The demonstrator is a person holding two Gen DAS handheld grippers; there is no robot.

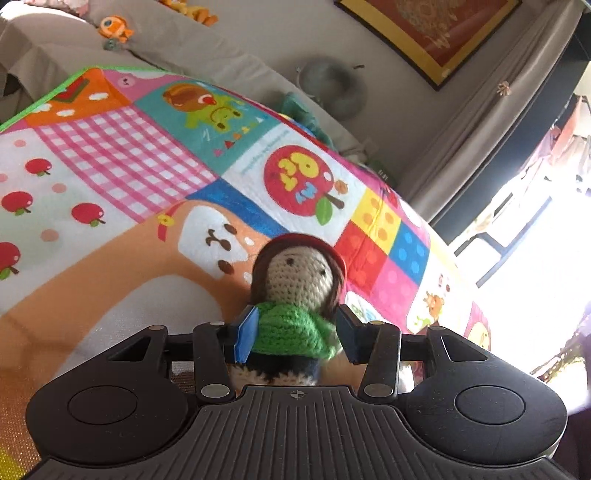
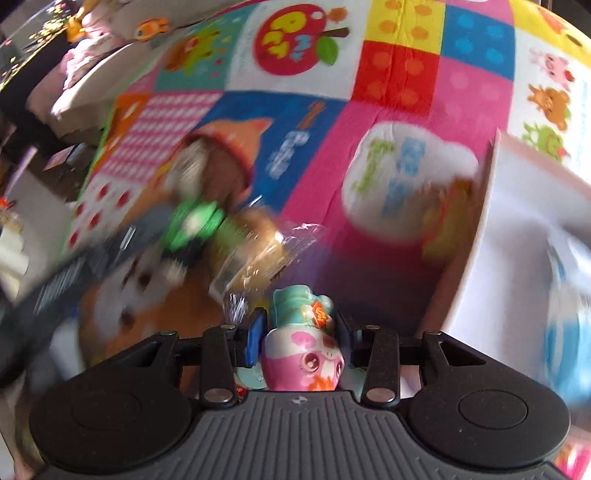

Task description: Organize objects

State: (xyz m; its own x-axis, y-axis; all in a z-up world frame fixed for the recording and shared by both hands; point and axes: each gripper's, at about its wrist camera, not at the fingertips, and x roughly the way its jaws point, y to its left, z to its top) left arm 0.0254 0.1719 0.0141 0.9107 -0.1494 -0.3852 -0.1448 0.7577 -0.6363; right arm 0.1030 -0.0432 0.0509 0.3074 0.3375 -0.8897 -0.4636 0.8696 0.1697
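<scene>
A crochet doll point(image 1: 299, 280) with a red hat, brown hair and a green scarf sits upright between the blue pads of my left gripper point(image 1: 295, 332), which is shut on its scarf. A small pink and teal plastic figure point(image 2: 306, 354) is clamped in my right gripper point(image 2: 301, 332), sharp against a smeared background. In the right wrist view the same doll point(image 2: 207, 177) appears blurred at the left, above the colourful play mat point(image 2: 325, 147). A wrapped bun point(image 2: 251, 251) lies just ahead of the right gripper.
A white box point(image 2: 517, 240) stands at the right edge of the mat, with a blurred yellow and orange toy point(image 2: 447, 221) against its side. Beyond the mat point(image 1: 110, 155) is a grey couch point(image 1: 207, 48) with an orange plush point(image 1: 114, 27). A bright window point(image 1: 535, 229) is at the right.
</scene>
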